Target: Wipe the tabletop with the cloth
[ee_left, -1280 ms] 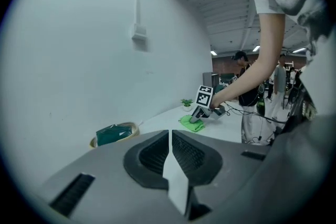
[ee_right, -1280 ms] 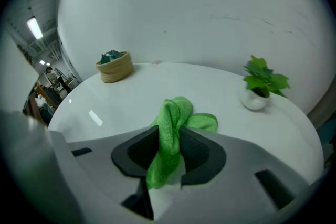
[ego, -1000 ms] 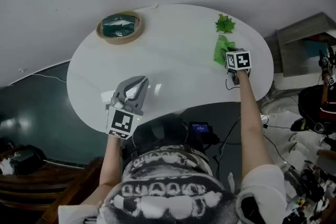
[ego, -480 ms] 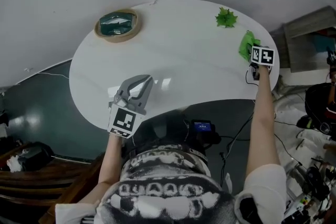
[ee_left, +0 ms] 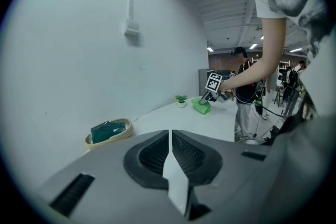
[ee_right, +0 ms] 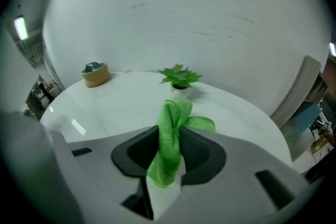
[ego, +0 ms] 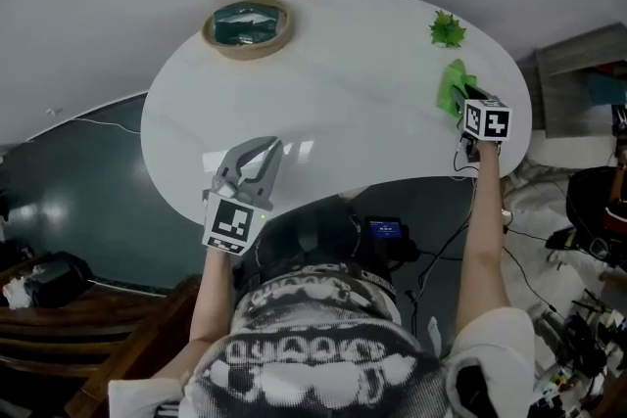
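Two grippers were in play, and their jaws stood differently. The left gripper [ego: 263,150] [ee_left: 171,135] had its jaws pressed together with only a hairline seam between the pads and nothing caught in them; it hung over the near edge of the white tabletop [ego: 343,83] [ee_left: 157,115] [ee_right: 115,99], and whether it touched the surface could not be told. The right gripper [ego: 464,103] [ee_right: 169,139] had its jaws clamped on the green cloth [ego: 453,81] [ee_right: 170,113] [ee_left: 201,106], the pads squeezing a bunched vertical fold from both sides.

The left cube [ego: 235,228] and the right cube [ego: 487,120] each bore black-and-white square markers, patterns rather than letters. The white print on the person's shirt [ego: 323,348] was too blurred to read.

The cloth rose between the right pads, with a short tail hanging below them toward the camera and the larger part spilling forward past the fingertips onto the tabletop. It lay at the table's right end, close to the edge, with the small potted plant [ego: 448,29] [ee_right: 179,78] [ee_left: 181,99] just beyond it. A round basket [ego: 248,51] [ee_right: 95,78] [ee_left: 113,139] holding something dark green sat at the far left of the table, well apart from both grippers.
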Action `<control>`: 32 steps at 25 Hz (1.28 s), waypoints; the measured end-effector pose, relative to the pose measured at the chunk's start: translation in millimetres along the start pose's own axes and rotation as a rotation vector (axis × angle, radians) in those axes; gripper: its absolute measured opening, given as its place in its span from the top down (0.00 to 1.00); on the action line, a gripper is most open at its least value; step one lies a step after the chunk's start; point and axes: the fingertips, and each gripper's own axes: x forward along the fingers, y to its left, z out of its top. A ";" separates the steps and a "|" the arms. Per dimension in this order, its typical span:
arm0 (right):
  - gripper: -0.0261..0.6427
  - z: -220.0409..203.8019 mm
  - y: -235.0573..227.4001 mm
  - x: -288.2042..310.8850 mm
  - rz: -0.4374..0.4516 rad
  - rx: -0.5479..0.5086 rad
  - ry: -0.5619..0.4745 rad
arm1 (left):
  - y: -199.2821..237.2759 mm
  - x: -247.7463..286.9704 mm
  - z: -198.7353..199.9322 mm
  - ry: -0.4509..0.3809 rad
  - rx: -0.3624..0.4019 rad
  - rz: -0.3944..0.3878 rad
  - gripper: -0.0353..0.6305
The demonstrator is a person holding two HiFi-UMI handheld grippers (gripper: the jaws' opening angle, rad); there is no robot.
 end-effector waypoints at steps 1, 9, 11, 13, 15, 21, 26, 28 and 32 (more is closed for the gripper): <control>0.78 2.8 23.4 -1.6 0.021 -0.018 -0.012 | 4.2 -9.8 -5.4 -0.002 -0.004 0.011 0.92; 0.78 37.5 233.0 -11.5 0.190 -0.182 -0.094 | 42.4 -116.4 -65.0 0.007 -0.015 0.100 0.92; 0.78 48.8 295.5 -14.1 0.247 -0.226 -0.119 | 54.6 -151.8 -87.4 0.029 -0.023 0.130 0.92; 0.78 59.0 353.3 -13.4 0.303 -0.270 -0.139 | 65.0 -179.8 -108.7 0.049 -0.038 0.151 0.92; 0.78 66.7 406.6 -7.9 0.361 -0.308 -0.154 | 73.8 -199.9 -127.8 0.062 -0.052 0.169 0.92; 0.78 65.3 579.9 1.6 0.540 -0.460 -0.139 | 93.3 -272.7 -180.3 0.087 -0.105 0.242 0.92; 0.78 57.0 702.7 10.0 0.686 -0.565 -0.119 | 107.4 -309.4 -209.8 0.103 -0.152 0.308 0.92; 0.78 51.5 741.8 12.3 0.732 -0.588 -0.105 | 112.6 -319.9 -217.6 0.107 -0.171 0.330 0.92; 0.78 29.6 803.0 13.0 0.807 -0.613 -0.061 | 119.7 -340.2 -231.1 0.112 -0.208 0.371 0.92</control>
